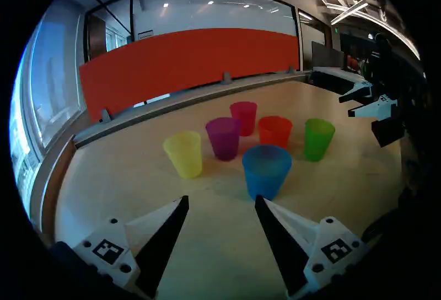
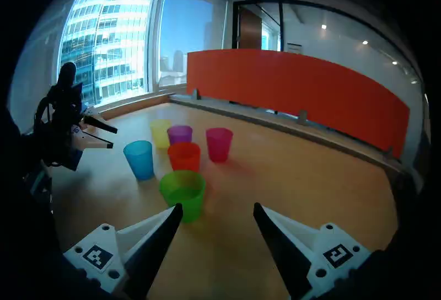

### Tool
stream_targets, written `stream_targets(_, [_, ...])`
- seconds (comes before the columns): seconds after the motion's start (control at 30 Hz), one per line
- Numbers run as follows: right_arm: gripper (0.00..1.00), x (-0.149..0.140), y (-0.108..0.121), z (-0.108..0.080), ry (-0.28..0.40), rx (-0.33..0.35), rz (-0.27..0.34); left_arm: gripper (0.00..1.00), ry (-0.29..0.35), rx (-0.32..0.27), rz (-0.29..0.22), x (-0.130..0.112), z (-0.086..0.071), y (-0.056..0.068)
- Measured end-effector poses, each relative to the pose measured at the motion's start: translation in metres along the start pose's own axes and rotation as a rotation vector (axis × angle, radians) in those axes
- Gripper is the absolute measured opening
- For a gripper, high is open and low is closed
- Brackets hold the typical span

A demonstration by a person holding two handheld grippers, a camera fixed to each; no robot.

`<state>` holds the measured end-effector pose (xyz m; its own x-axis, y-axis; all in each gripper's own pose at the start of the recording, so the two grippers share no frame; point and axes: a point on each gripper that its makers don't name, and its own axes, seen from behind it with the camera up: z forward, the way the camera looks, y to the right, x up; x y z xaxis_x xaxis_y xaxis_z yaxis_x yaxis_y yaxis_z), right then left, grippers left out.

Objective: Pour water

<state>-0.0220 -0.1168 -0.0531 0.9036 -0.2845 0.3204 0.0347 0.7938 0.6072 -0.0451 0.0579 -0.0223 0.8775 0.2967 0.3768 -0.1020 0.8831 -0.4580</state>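
Note:
Several plastic cups stand upright in a cluster on a light wooden table [image 1: 127, 178]. In the left gripper view the blue cup [image 1: 266, 170] is nearest, just beyond my open left gripper [image 1: 221, 205]; behind it stand the yellow cup [image 1: 184, 153], purple cup [image 1: 224, 138], pink cup [image 1: 243, 117], orange cup [image 1: 274, 130] and green cup [image 1: 318, 138]. My right gripper [image 1: 364, 104] hovers open at the far right. In the right gripper view the green cup [image 2: 183, 194] sits just ahead of my open right gripper [image 2: 218, 209]; the blue cup [image 2: 139, 159] is left, next to the left gripper [image 2: 107, 137].
An orange partition [image 1: 187, 63] runs along the table's far edge, with glass walls behind it. Large windows [image 2: 105, 41] lie on one side. Bare tabletop [image 2: 308, 178] stretches to the right of the cups in the right gripper view.

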Motion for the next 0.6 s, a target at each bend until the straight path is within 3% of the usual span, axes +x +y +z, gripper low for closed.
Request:
stream_targets(0.47, [0.99, 0.02, 0.034, -0.009, 0.133, -0.174, 0.054, 0.89, 0.156, 0.151, -0.034, 0.022, -0.009, -0.021])
stream_targets(0.6, [1.0, 0.027, 0.041, -0.013, 0.177, -0.22, 0.067, 0.89, 0.201, 0.201, -0.072, 0.027, -0.017, -0.028])
